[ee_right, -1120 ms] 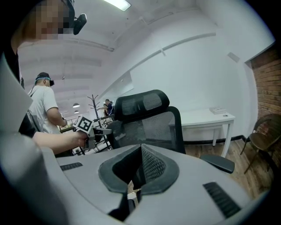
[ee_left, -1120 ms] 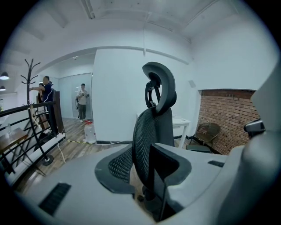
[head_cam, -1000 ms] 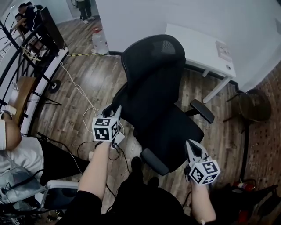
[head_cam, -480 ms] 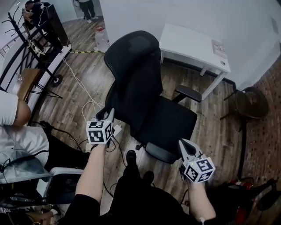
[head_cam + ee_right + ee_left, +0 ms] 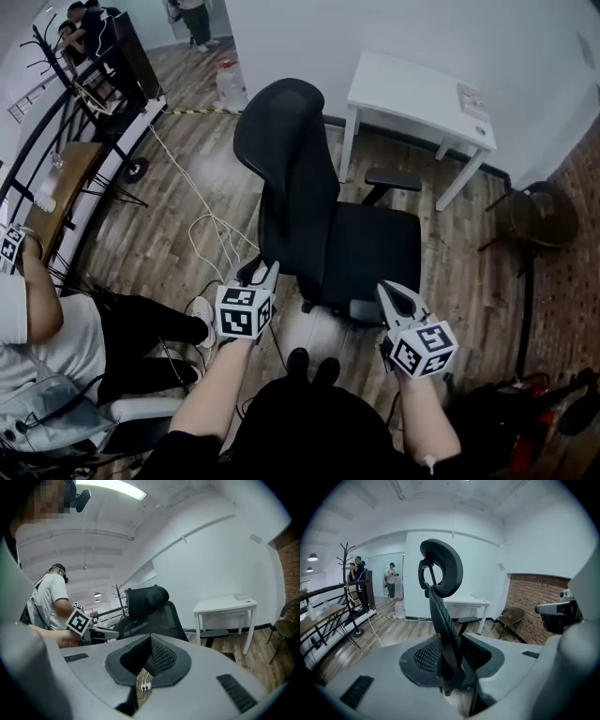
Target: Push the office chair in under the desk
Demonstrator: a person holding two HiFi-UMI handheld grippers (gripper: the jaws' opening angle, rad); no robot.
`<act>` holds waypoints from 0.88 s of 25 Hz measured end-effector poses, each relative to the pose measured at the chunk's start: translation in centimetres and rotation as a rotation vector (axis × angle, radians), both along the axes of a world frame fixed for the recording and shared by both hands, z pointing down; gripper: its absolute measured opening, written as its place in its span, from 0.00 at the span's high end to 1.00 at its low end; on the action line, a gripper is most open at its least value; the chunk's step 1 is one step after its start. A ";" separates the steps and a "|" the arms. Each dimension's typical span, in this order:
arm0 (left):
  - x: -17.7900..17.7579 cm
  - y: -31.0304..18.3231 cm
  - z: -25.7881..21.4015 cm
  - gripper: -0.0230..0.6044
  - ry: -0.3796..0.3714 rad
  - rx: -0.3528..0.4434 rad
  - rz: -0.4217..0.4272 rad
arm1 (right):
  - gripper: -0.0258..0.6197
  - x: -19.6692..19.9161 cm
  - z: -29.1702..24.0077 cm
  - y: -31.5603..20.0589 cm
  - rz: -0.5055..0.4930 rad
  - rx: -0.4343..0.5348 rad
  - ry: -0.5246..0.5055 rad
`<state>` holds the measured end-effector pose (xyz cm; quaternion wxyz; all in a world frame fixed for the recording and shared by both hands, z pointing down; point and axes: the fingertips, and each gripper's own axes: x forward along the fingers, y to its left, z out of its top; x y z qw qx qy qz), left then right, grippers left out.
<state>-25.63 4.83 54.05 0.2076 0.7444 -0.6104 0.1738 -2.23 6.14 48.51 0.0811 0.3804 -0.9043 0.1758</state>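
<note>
The black office chair [image 5: 309, 202] stands mid-floor, its mesh backrest to the left of its seat [image 5: 375, 253]. One armrest [image 5: 394, 178] reaches toward the white desk [image 5: 422, 94] by the wall. My left gripper [image 5: 266, 273] is at the backrest's lower near edge. In the left gripper view the backrest [image 5: 443, 620] runs down edge-on between the pads, and the left gripper [image 5: 452, 667] is shut on it. My right gripper [image 5: 386, 291] is shut and empty at the seat's near edge; I cannot tell if it touches. In the right gripper view the right gripper [image 5: 147, 656] points at the chair [image 5: 150, 606] and the desk [image 5: 225, 604].
White cables [image 5: 211, 234] trail over the wood floor left of the chair. A black railing [image 5: 84, 122] and a seated person [image 5: 37, 328] are at the left. A water jug [image 5: 230, 84] stands by the wall and a brown wicker chair [image 5: 534, 220] is right of the desk.
The chair has swivelled, and its armrest has swung up toward the desk. My left gripper has travelled rightward with the backrest's edge. The right gripper has shifted a little.
</note>
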 end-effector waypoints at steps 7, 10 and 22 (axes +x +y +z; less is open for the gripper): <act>4.6 4.9 -0.2 0.75 0.004 -0.011 0.041 | 0.96 -0.7 0.3 4.9 -0.033 -0.012 -0.017; 7.2 6.8 -0.3 0.75 -0.012 -0.012 0.052 | 0.95 1.1 1.0 6.8 -0.055 -0.024 -0.002; 17.4 11.8 -0.3 0.75 0.030 0.003 0.151 | 0.95 6.8 0.8 9.8 -0.045 -0.009 0.018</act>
